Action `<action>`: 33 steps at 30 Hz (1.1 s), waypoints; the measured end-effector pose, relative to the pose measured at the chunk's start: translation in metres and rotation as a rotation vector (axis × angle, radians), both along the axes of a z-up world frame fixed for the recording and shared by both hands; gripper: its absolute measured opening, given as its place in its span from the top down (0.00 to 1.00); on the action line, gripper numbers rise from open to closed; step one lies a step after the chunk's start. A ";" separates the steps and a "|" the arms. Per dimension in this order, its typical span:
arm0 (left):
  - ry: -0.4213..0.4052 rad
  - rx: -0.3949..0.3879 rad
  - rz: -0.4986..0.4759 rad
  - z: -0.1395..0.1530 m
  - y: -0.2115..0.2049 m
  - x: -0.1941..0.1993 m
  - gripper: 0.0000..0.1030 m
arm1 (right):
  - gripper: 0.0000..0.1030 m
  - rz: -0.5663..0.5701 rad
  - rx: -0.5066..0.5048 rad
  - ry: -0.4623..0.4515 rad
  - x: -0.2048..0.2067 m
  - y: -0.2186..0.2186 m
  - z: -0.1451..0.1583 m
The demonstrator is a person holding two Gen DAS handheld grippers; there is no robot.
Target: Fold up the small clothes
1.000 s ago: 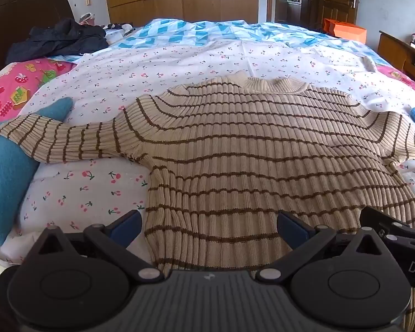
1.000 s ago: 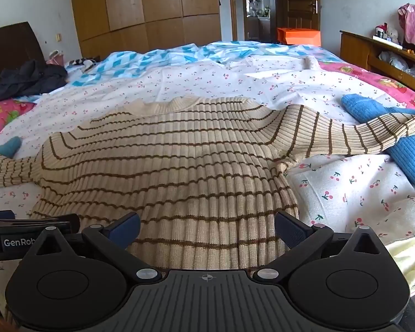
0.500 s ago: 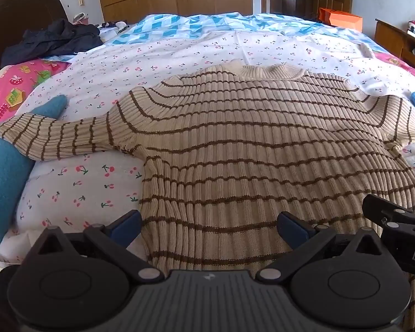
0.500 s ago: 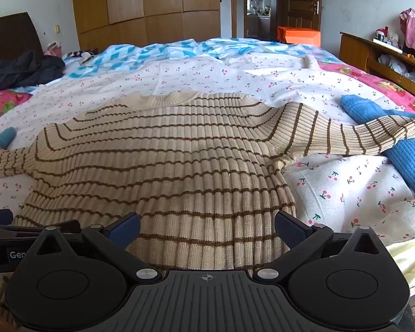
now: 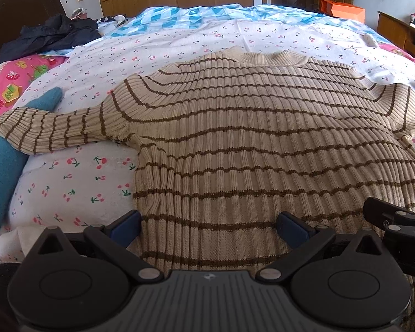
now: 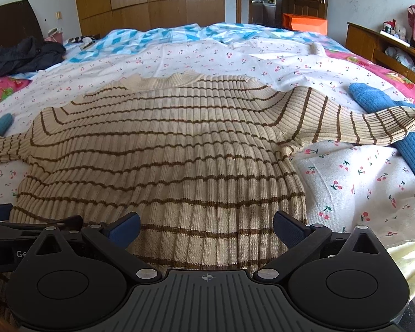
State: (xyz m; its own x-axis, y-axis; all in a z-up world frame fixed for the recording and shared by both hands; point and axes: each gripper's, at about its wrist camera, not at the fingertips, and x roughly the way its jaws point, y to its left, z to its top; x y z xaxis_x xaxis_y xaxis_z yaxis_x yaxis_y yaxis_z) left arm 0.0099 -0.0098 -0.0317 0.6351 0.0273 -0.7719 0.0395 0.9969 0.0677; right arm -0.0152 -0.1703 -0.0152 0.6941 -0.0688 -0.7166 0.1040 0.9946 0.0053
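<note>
So the sweater (image 5: 249, 144) is lying flat across the middle of the frame on the bed (image 5: 77, 182), sleeves out, and both the left gripper (image 5: 209, 225) and right gripper (image 6: 206, 225) hover spread wide over the hem, empty, so I'd guess pinching the hem corners comes next.

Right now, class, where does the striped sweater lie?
The striped sweater lies flat mid-bed on the cherry-print sheet, collar away from both cameras, each sleeve spread out onto a blue garment.
</note>
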 end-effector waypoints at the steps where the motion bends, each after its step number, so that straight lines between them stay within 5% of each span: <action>1: 0.001 0.000 0.001 -0.001 0.000 0.000 0.00 | 0.01 0.000 0.003 0.004 0.001 0.000 -0.001; 17: 0.020 -0.077 0.056 -0.014 0.007 0.001 0.00 | 0.07 0.009 0.022 0.031 0.006 -0.003 -0.007; 33: -0.007 -0.056 0.004 -0.001 0.005 -0.009 0.00 | 0.17 0.020 0.042 0.021 0.004 -0.004 -0.004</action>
